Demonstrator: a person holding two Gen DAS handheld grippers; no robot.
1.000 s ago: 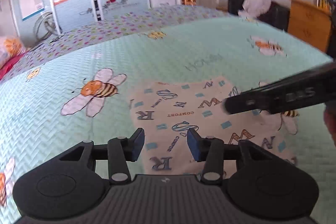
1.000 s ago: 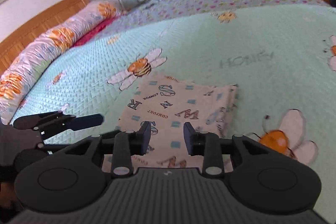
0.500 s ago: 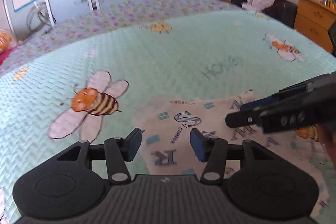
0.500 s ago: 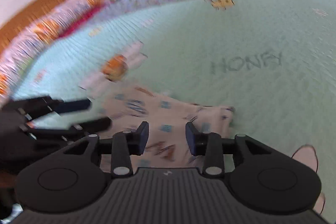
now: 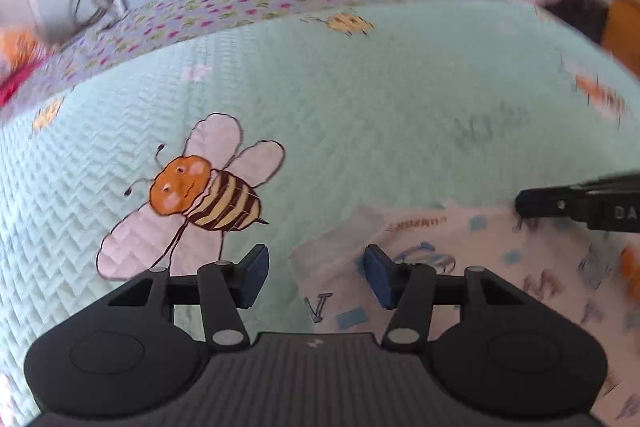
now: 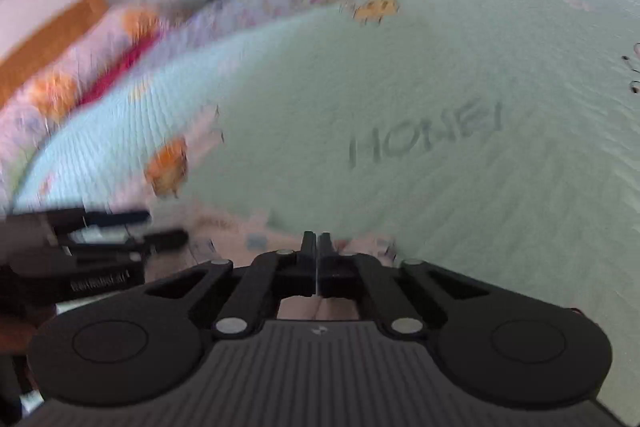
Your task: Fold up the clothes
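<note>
mint bee quilt (image 5: 360, 107) | cream letter-print cloth (image 5: 460, 267) folded flat | l tongs (image 5: 312, 273) wide apart, empty | r tongs (image 6: 317, 247) pinched on cloth edge

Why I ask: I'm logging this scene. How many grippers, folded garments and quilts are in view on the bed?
Grippers: 2 (left gripper, right gripper)
Folded garments: 1 (letter-print cloth)
Quilts: 1 (bee quilt)
Total: 4

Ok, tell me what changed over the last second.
The right gripper shut, apparently on the printed cloth, though blur hides the pinch. Both grippers moved closer to the cloth. The left gripper stayed open, the cloth still on the bedspread.
</note>
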